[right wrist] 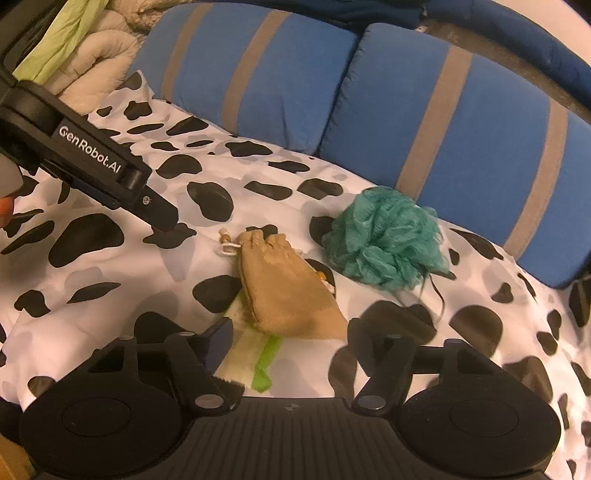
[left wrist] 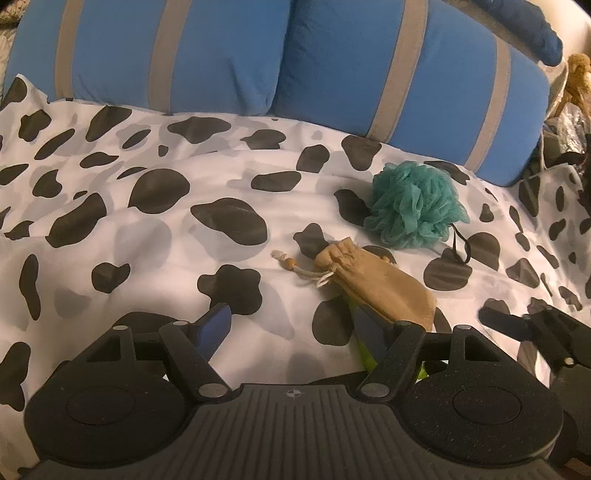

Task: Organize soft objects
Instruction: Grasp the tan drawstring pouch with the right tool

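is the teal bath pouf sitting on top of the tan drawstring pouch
No, the teal bath pouf lies on the cow-print cover beside the tan drawstring pouch, with cover showing between them.

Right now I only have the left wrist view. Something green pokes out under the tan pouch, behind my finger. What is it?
Observer: A pale cloth with a bright green strip. The tan pouch lies on its far end.
Operator: Is the right gripper holding anything?
Observer: No. The right gripper is open. The pouch's near end sits between its fingers, and the pads are not closed on it.
Operator: What is past the left end of the blue pillows?
Observer: A beige quilted blanket, with light green fabric beside it.
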### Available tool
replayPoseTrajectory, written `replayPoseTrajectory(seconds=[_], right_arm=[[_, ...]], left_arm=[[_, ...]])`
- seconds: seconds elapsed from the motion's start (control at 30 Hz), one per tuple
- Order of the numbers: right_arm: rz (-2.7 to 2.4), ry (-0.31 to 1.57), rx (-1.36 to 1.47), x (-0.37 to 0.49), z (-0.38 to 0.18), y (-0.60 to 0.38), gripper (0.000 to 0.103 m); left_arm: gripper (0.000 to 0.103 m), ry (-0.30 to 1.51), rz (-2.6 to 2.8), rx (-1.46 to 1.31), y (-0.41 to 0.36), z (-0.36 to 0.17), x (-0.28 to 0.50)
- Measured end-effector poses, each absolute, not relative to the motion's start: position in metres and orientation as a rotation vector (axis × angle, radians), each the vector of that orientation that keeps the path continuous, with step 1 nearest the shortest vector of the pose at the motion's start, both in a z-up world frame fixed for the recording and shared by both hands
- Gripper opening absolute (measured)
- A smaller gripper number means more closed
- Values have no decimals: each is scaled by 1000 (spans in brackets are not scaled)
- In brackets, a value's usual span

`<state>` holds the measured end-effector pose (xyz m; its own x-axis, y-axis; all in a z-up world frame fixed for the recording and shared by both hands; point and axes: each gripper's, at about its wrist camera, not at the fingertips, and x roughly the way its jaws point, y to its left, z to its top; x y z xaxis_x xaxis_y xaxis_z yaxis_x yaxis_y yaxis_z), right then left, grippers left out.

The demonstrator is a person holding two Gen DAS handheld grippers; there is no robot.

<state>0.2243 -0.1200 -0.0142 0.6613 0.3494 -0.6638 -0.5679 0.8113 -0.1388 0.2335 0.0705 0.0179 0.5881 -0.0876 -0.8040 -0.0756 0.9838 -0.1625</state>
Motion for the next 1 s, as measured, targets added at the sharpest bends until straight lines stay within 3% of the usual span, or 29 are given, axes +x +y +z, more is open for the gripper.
replayPoseTrajectory(seconds=[0.37, 0.43, 0.6, 0.7, 1.0], right_arm=[[565, 669, -384, 242, -32, -89, 44], [553, 681, -380, 249, -36, -85, 34], [528, 751, -330, 260, -43, -87, 22], [504, 771, -313, 260, -41, -90, 10], [429, 832, -237, 265, -34, -113, 5]], left_arm=[[73, 951, -23, -197, 68, 19, 238], [73, 953, -24, -200, 69, 19, 239], [73, 960, -26, -198, 69, 18, 240], [73, 960, -28, -203, 69, 18, 239], [73, 971, -34, -194, 65, 16, 239]])
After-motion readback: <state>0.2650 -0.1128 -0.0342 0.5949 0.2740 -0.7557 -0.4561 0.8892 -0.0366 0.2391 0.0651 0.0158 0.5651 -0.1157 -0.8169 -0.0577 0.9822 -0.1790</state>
